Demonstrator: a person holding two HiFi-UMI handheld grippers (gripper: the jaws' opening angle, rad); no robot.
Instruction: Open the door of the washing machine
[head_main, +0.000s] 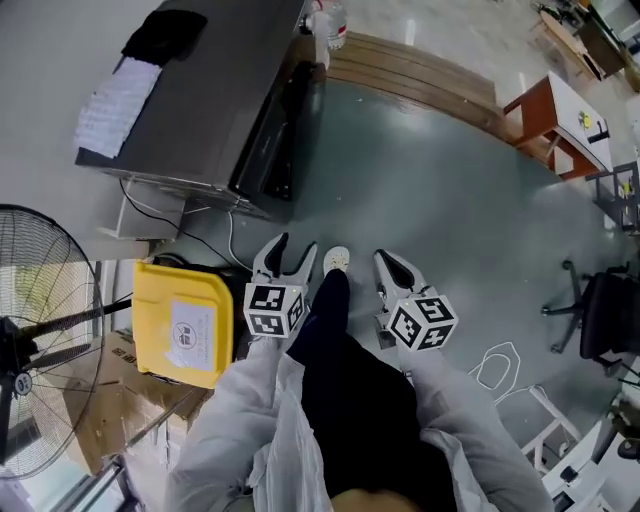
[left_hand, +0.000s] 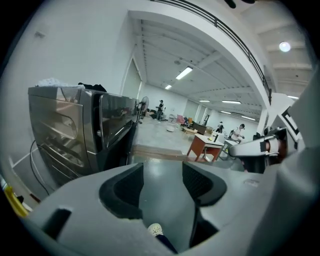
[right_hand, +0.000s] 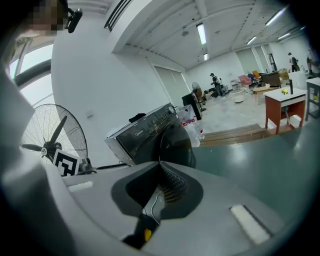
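Pale grey sleeves, black trousers, white perforated clog; left gripper and right gripper grey, black-padded, with black-white marker cubes.

Grey-green floor, standing fan, orange desk

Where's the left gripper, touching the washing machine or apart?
Apart. Head view shows floor between the left gripper and the washing machine.

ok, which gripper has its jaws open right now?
The left gripper: its jaws stand apart, holding nothing. On the right gripper the jaws meet at the tips.
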